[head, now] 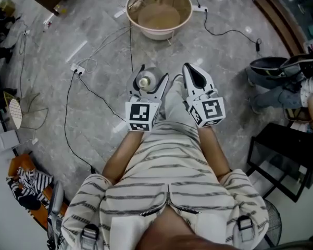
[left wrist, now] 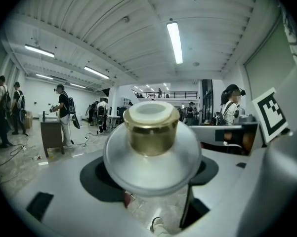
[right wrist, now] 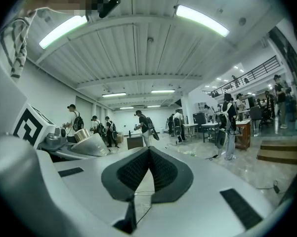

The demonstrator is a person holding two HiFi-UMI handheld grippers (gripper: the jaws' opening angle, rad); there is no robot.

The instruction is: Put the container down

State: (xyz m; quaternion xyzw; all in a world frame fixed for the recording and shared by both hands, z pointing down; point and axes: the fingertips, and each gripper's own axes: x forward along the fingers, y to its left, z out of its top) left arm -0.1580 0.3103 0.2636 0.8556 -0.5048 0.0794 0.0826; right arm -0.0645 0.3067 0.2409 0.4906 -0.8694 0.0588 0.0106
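The container (head: 144, 81) is a clear, wide-shouldered bottle with a gold neck and a white cap. It is held upright above the grey marble floor, in front of the person's body. My left gripper (head: 148, 83) is shut on it, one jaw on each side. In the left gripper view the container (left wrist: 151, 149) fills the middle, its cap pointing towards the camera, and the dark pads (left wrist: 96, 174) hug its body. Just to the right my right gripper (head: 193, 76) is held at the same height. Its ribbed pads (right wrist: 160, 169) meet with nothing between them. The container (right wrist: 91, 143) shows at that view's left.
A beige basin (head: 183, 21) with flowers at its far rim stands on the floor ahead. Cables and a power strip (head: 77, 69) run across the floor at left. A black table (head: 286, 155) and a seated person (head: 281, 82) are at right.
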